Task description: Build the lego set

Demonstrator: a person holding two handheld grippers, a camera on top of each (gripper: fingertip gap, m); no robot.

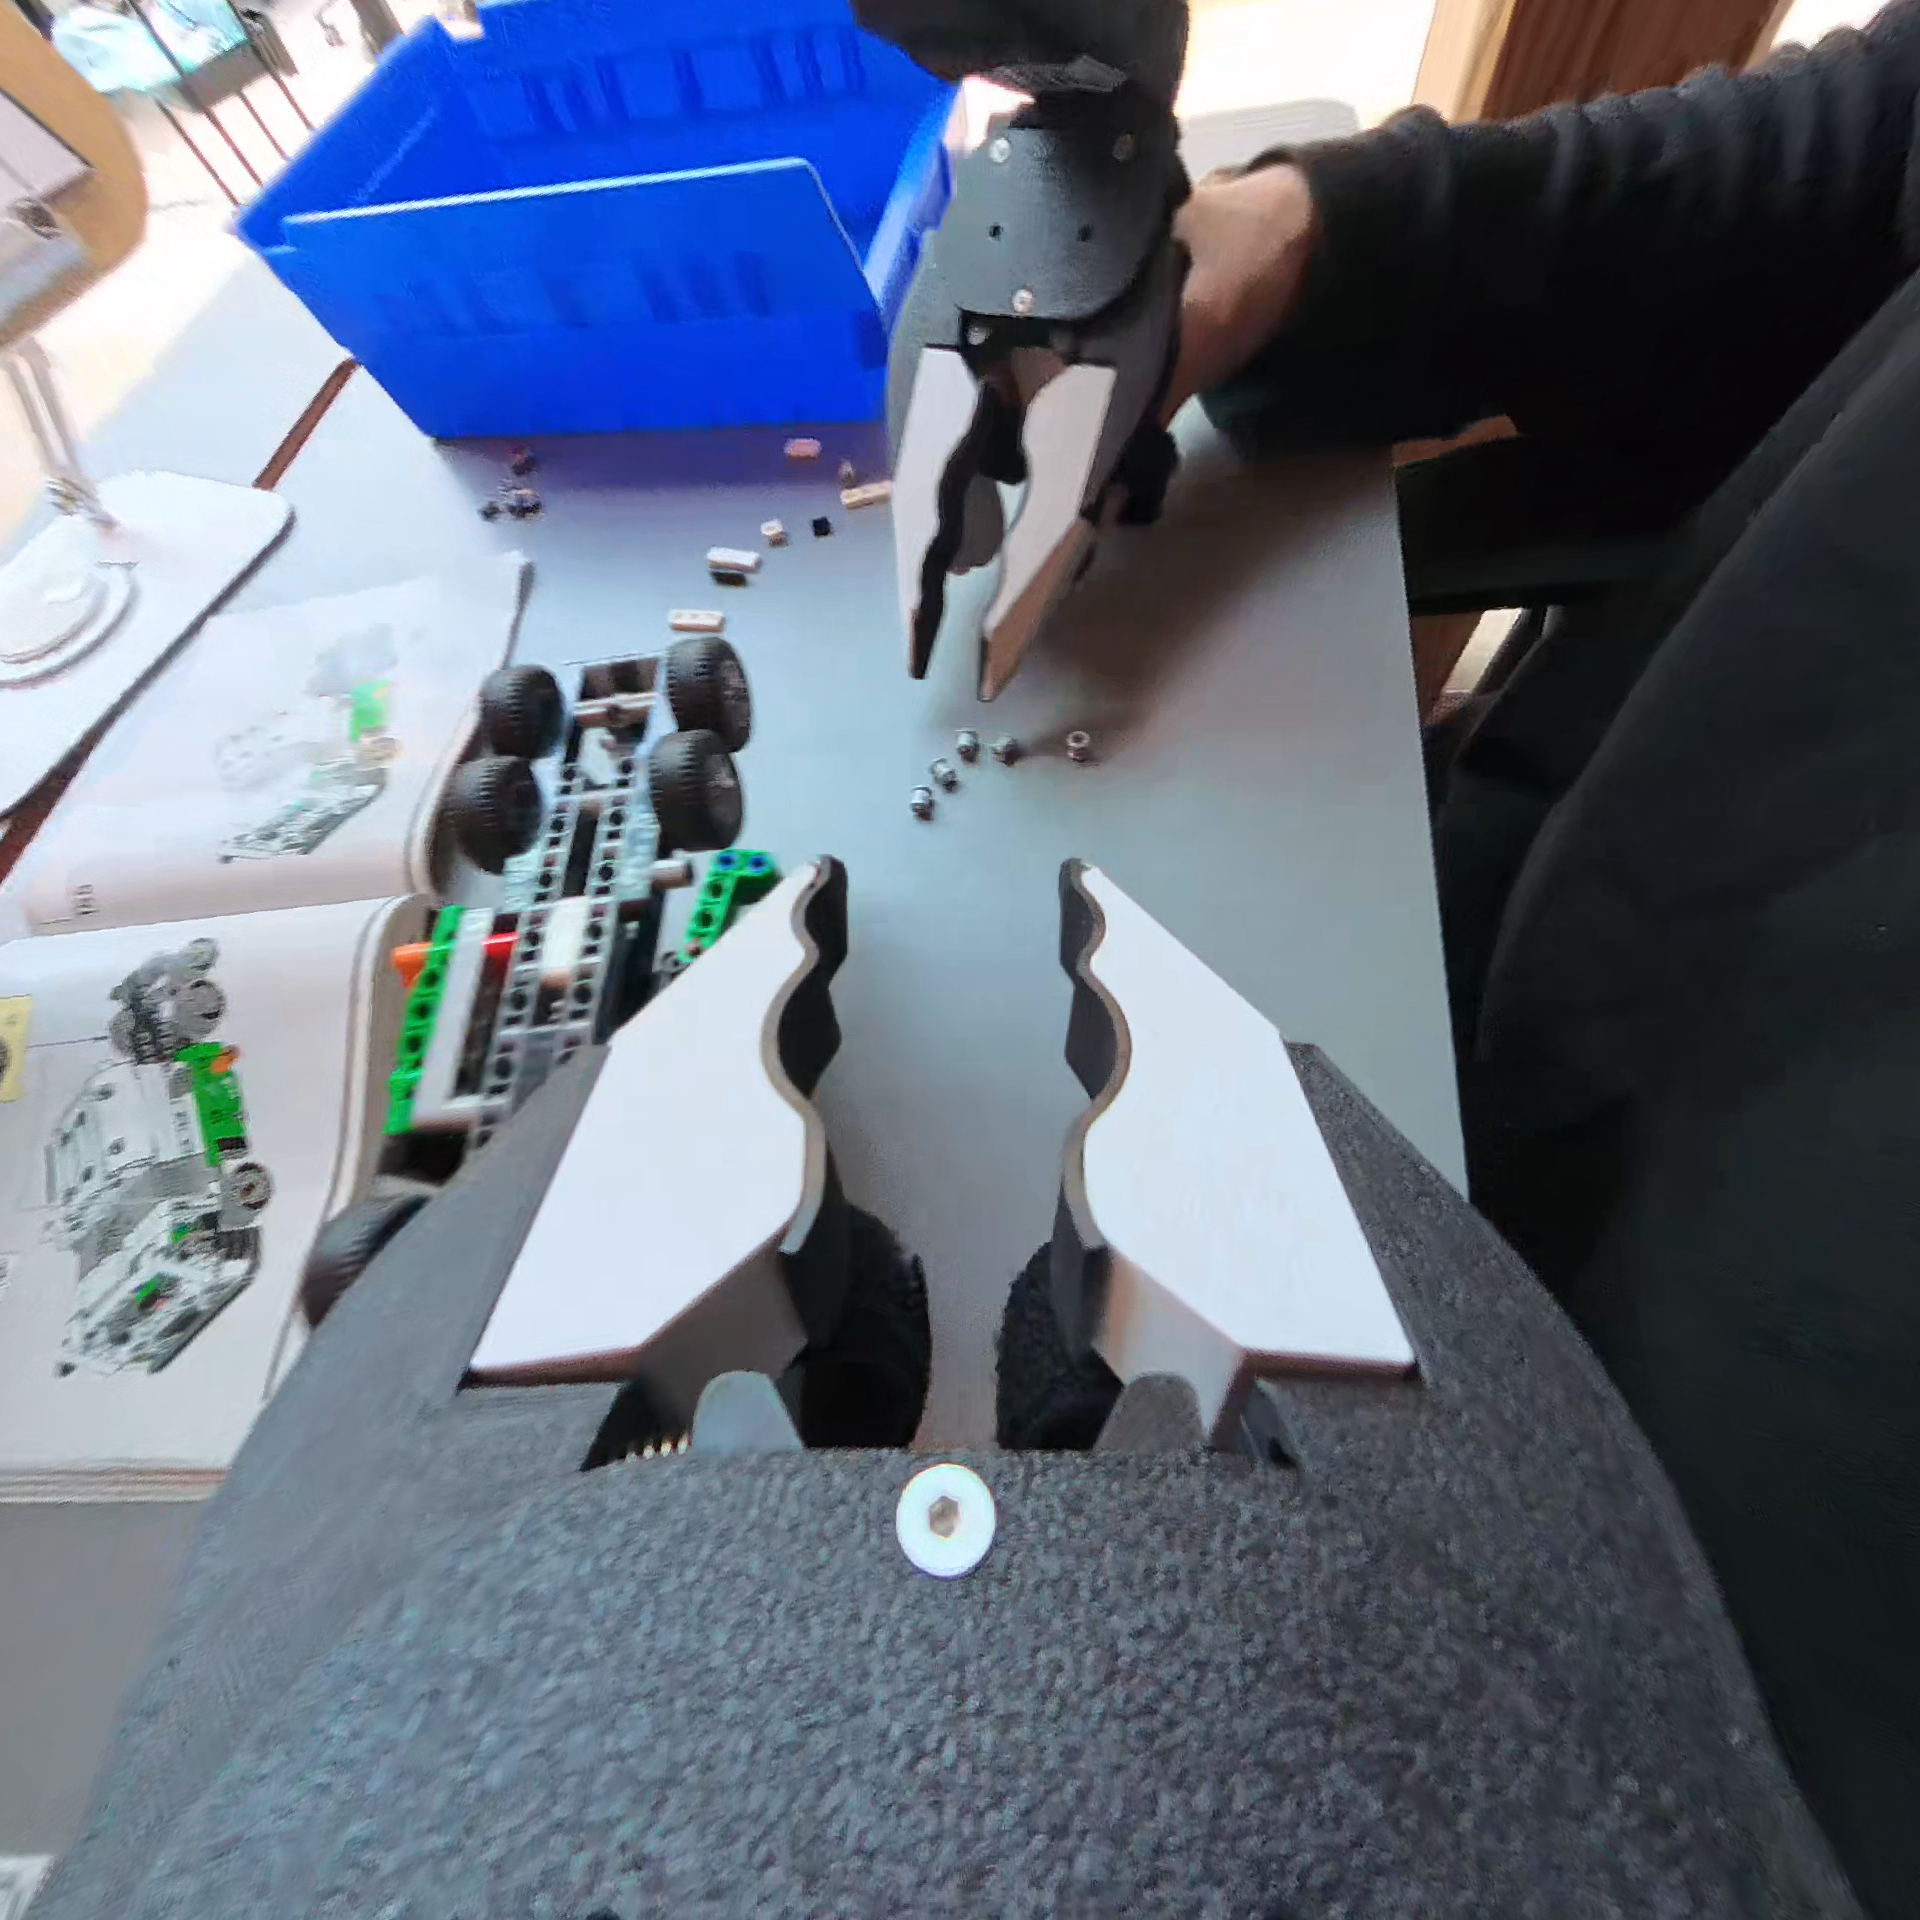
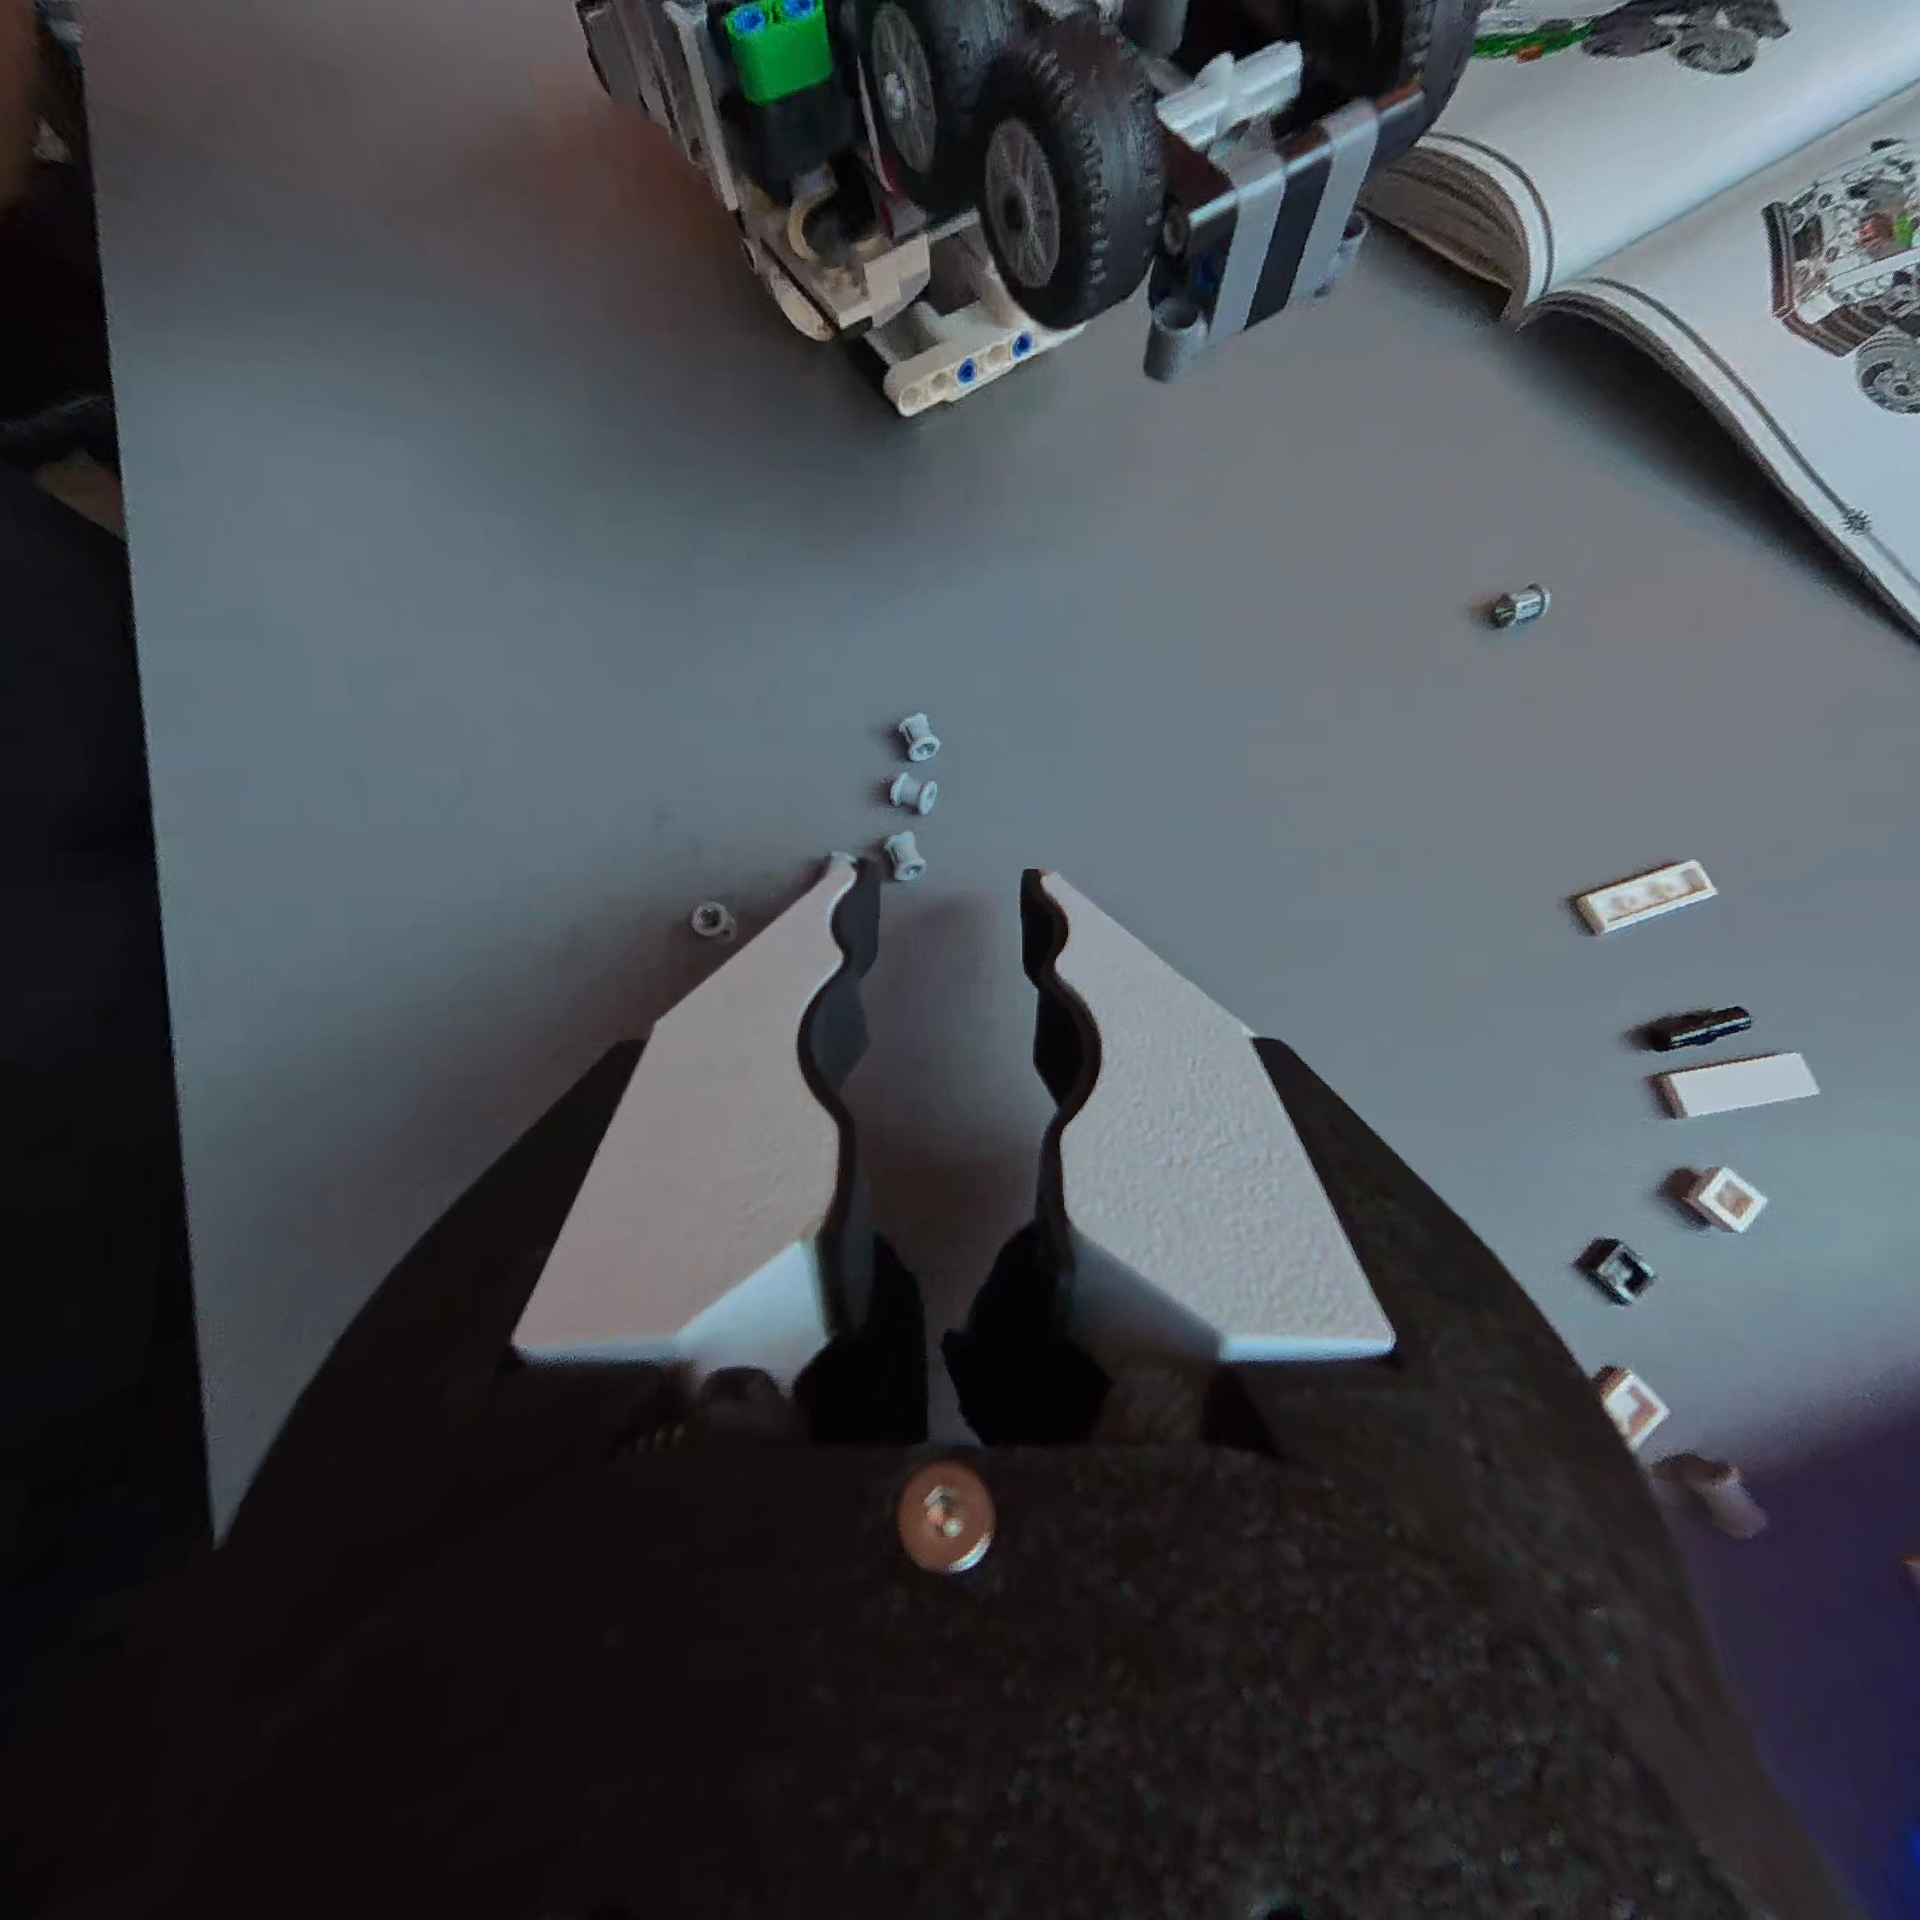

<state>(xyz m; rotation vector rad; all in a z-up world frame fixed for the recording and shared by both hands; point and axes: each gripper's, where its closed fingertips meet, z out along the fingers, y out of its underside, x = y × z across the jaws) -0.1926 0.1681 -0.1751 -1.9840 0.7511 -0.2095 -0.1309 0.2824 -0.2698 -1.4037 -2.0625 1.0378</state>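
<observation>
The left gripper (image 1: 943,883), black-bodied with white wavy-edged fingers, hangs over the grey table (image 1: 1247,883) with its jaws parted and nothing between them. The right gripper (image 2: 940,883), of the same build, is likewise parted and empty; in the left wrist view it (image 1: 951,681) points down at 12 o'clock, held by a person's hand (image 1: 1236,281) in a black sleeve.

The partly built lego truck chassis (image 1: 592,883), grey and white with green beams and black rubber wheels, lies at 10 o'clock of the left gripper, just beside its left finger and partly resting on the open instruction booklet (image 1: 156,1091). In the right wrist view the chassis (image 2: 997,177) sits at 12 o'clock, well apart from the fingertips.

3 small light-grey bushings (image 2: 912,795) lie in a line just past the right gripper's tips, the nearest close to the left fingertip. Loose white tiles (image 2: 1647,896) and small black pieces (image 2: 1699,1031) lie at 3 o'clock. A blue plastic bin (image 1: 582,239) stands at 11 o'clock in the left wrist view.
</observation>
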